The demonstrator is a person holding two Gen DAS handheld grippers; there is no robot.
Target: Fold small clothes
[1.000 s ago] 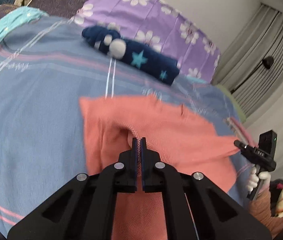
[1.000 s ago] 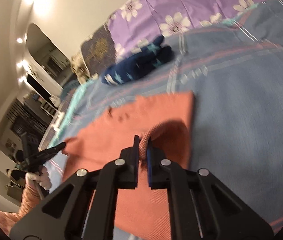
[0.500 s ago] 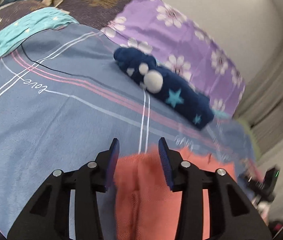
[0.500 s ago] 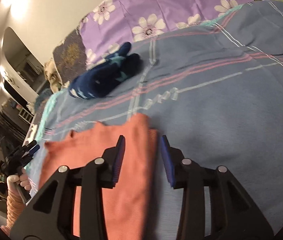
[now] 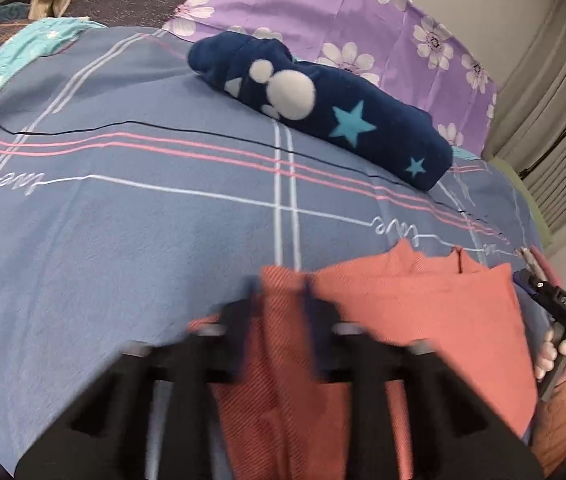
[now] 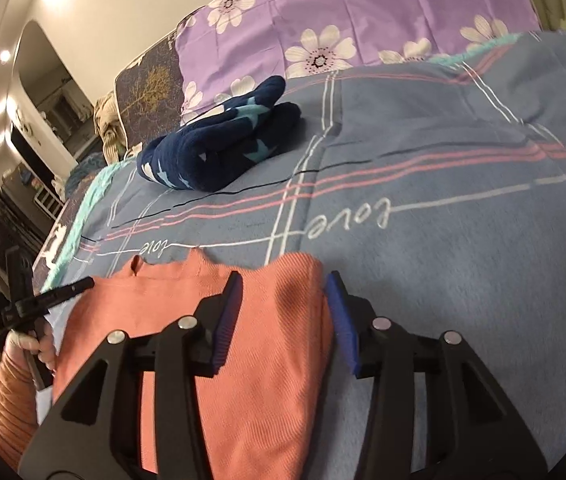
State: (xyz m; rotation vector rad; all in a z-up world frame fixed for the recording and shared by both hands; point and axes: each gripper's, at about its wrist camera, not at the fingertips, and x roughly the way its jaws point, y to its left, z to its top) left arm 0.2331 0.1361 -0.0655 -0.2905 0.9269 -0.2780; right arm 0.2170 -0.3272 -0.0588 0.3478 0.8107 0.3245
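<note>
Coral garment (image 6: pixel 267 344) lies folded flat on the near part of the blue bedspread (image 6: pixel 463 280).
Pinched a second ago, it is now released: left gripper (image 5: pixel 281 304) and right gripper (image 6: pixel 283 312) both gape around its edge. "Love" script crosses the spread; a navy star-print bundle (image 5: pixel 323 108) sits near the purple floral pillow (image 5: pixel 363 12).

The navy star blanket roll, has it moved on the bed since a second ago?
No. The navy star blanket roll lies across the same white double stripe, beside the purple flowered pillow.
</note>
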